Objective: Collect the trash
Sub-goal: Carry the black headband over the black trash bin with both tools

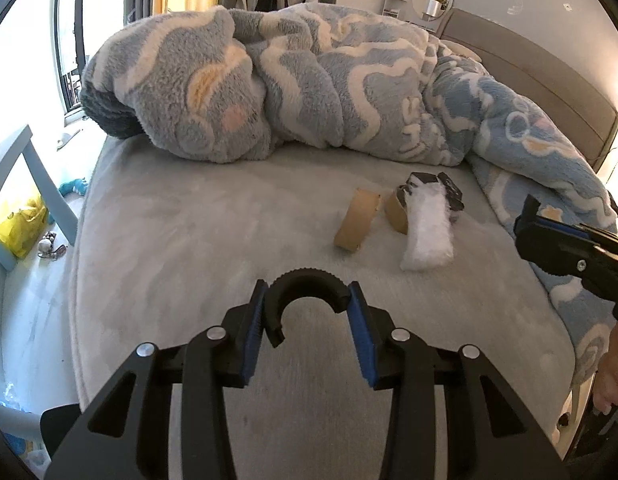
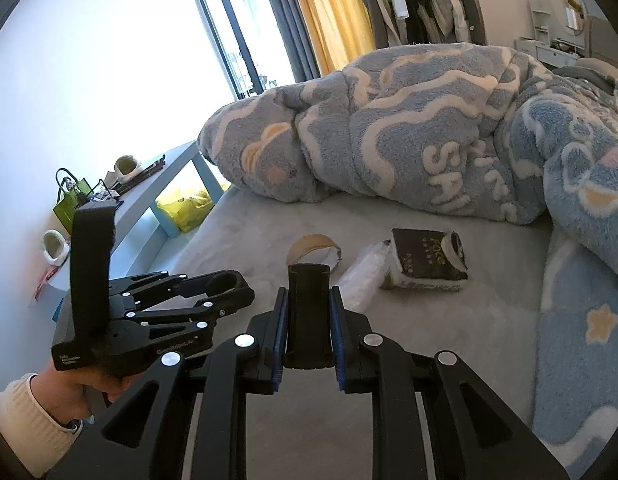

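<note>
In the left wrist view my left gripper (image 1: pixel 308 300) is shut on a black C-shaped plastic piece (image 1: pixel 305 278), held just above the grey bed (image 1: pixel 189 240). The right wrist view shows my right gripper (image 2: pixel 309 292) shut on a short black tube-like piece (image 2: pixel 309 320). Beyond both lie two brown cardboard tape cores (image 1: pixel 357 220) (image 1: pixel 397 210), a white plastic wrapper (image 1: pixel 427 228) (image 2: pixel 365 272) and a black tissue pack (image 2: pixel 427 260) (image 1: pixel 449 188). The left gripper (image 2: pixel 237 284) also shows at the left of the right wrist view, and the right gripper (image 1: pixel 529 216) at the right edge of the left wrist view.
A bunched blue fleece blanket (image 1: pixel 309 80) covers the far and right side of the bed. Left of the bed stands a blue side table (image 1: pixel 29 168) with a yellow bag (image 1: pixel 17 224) under it. A hand in a cream sleeve (image 2: pixel 81 384) holds the left gripper.
</note>
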Available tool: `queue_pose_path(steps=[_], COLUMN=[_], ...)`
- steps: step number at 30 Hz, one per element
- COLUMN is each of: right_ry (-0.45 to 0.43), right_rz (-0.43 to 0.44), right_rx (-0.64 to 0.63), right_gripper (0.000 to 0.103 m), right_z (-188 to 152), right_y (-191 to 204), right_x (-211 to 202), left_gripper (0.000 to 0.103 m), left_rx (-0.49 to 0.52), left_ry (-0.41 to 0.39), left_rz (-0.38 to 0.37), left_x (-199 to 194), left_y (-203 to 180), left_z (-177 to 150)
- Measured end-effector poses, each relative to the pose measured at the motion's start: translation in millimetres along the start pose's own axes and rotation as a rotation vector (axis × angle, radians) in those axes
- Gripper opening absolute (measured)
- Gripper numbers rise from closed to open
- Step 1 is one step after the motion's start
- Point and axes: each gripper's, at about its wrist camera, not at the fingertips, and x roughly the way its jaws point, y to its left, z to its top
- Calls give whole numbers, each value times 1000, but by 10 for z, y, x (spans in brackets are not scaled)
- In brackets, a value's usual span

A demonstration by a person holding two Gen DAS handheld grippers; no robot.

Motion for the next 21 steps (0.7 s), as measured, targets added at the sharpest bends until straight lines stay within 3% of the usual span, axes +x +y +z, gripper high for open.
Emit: queue_pose_path(steps=[21], right_ry=[-11], right_rz=[16], right_rx=[-3], right_gripper=[20], right_z=[-310], right_y=[538], right_x=[-123], left_gripper=[43], left_rx=[-38], left_ry=[-26], left_rz=[5], left_x=[-698], left_y=[216], left_z=[-410])
